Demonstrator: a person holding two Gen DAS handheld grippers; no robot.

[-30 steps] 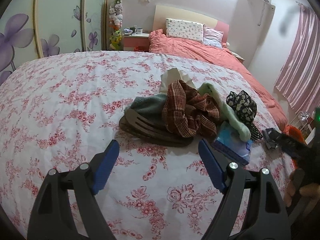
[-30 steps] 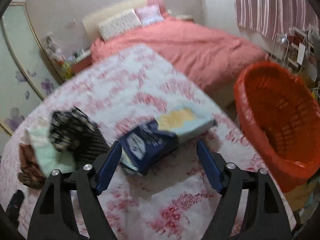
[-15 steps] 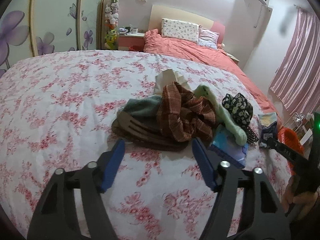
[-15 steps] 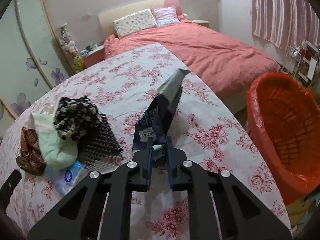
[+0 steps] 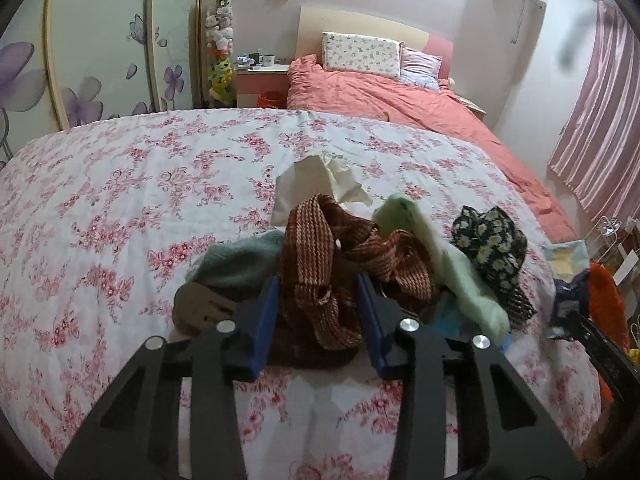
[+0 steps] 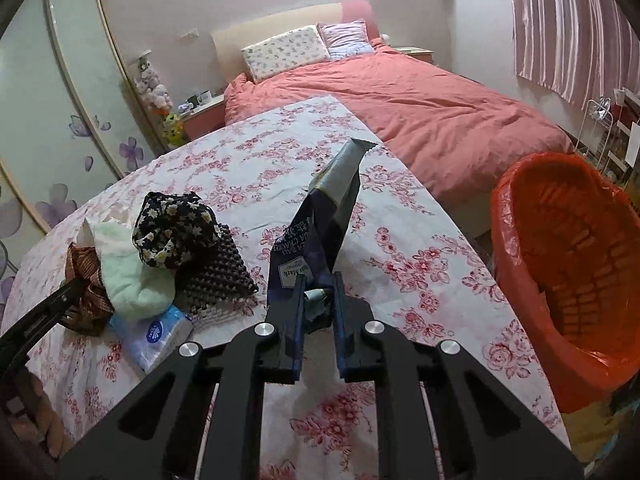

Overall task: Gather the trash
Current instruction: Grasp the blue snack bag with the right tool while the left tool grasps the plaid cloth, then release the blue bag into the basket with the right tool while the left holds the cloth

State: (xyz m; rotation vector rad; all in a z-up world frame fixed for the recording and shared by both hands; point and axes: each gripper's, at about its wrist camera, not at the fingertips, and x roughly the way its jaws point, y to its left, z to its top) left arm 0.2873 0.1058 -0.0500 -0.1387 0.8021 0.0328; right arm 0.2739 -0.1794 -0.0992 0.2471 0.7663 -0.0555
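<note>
Gripping trash: the right gripper [image 6: 318, 304] is clenching its jaws on the lower end of a dark blue snack bag [image 6: 320, 224], which is standing up from the jaws, its crimped grey top tilting away toward the pink bed [image 6: 432, 108].
Bag position: it is being held up over the floral bedspread [image 6: 420, 276], left of the orange bin, and is showing again at the right edge of the left wrist view [image 5: 568, 300].
Left gripper: the left gripper [image 5: 316, 312] is sitting with its blue jaws part-way closed on either side of a brown plaid cloth [image 5: 328, 264]; whether they are actually pinching it, I cannot tell.
Pile: the plaid cloth is lying bunched against a pale green towel [image 5: 452, 264], a grey-green knit piece [image 5: 240, 260] and a brown slipper [image 5: 200, 308], with a crumpled white tissue [image 5: 320, 184] poking up just behind.
Other pile items: a black daisy-print hat [image 6: 172, 228] is resting on a dark bumpy mat [image 6: 216, 276], and a blue tissue pack [image 6: 154, 334] is lying just in front of the towel.
Bin: an orange basket lined with an orange bag [image 6: 568, 264] is standing on the floor beside the bedspread's right edge, well apart from the pile.
Room: a flower-painted wardrobe [image 5: 100, 52] is filling the left wall, and striped pink curtains [image 6: 568, 20] are hanging at right.
</note>
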